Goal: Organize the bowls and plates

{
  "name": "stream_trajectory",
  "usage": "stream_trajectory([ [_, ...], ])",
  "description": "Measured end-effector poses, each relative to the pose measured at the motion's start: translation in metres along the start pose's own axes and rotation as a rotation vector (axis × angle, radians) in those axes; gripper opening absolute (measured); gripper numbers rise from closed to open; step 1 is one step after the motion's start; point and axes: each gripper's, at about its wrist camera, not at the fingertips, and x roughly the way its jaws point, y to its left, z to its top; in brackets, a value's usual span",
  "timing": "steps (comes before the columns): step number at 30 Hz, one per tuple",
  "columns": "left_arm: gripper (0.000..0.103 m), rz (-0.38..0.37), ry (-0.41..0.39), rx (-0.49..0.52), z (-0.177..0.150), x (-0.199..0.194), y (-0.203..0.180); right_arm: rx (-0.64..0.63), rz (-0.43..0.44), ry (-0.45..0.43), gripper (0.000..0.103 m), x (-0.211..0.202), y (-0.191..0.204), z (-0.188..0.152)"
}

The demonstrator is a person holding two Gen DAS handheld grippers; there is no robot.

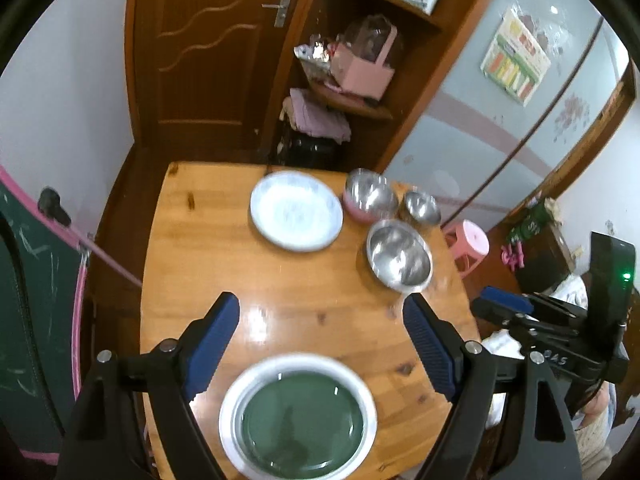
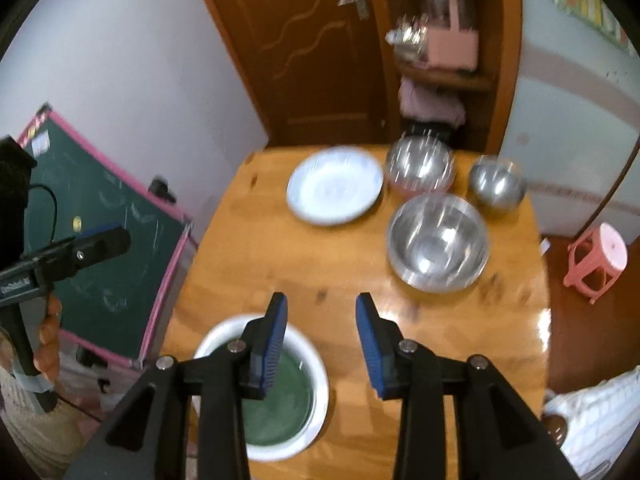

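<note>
A green plate with a white rim (image 1: 298,414) lies at the near edge of the wooden table (image 1: 208,256); it also shows in the right wrist view (image 2: 280,404). A white plate (image 1: 296,210) (image 2: 335,185) lies at the far side. Three steel bowls stand to its right: a large one (image 1: 399,255) (image 2: 438,242), one with a pink outside (image 1: 370,196) (image 2: 420,168), and a small one (image 1: 421,207) (image 2: 497,185). My left gripper (image 1: 322,344) is open, above the green plate. My right gripper (image 2: 322,342) is open and empty, above the table just right of the green plate.
A green chalkboard with a pink frame (image 2: 100,240) leans left of the table. A pink stool (image 2: 596,260) stands on the floor to the right. A wooden door (image 1: 208,52) and shelves with clutter (image 1: 352,72) are behind the table.
</note>
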Motion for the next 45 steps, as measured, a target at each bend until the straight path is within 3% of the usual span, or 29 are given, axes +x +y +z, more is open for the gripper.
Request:
stream_trajectory([
  [8,0.083,0.075,-0.043,0.006,0.077,0.007,-0.008,0.001,-0.057,-0.1,0.036,-0.026,-0.016,0.078],
  [20,0.083,0.206,-0.132,0.06,0.124,0.025,-0.012,0.018,-0.043,-0.169,0.036,-0.031,-0.025,0.134],
  [26,0.083,0.26,-0.137,0.046,0.138,0.061,0.003,0.024,-0.01,-0.113,0.036,0.007,-0.02,0.149],
  [31,0.083,0.274,-0.115,0.051,0.141,0.107,0.016,0.061,0.012,-0.019,0.036,0.063,-0.026,0.154],
  [45,0.083,0.28,0.08,-0.059,0.121,0.254,0.09,0.225,0.046,0.232,0.036,0.203,-0.075,0.139],
])
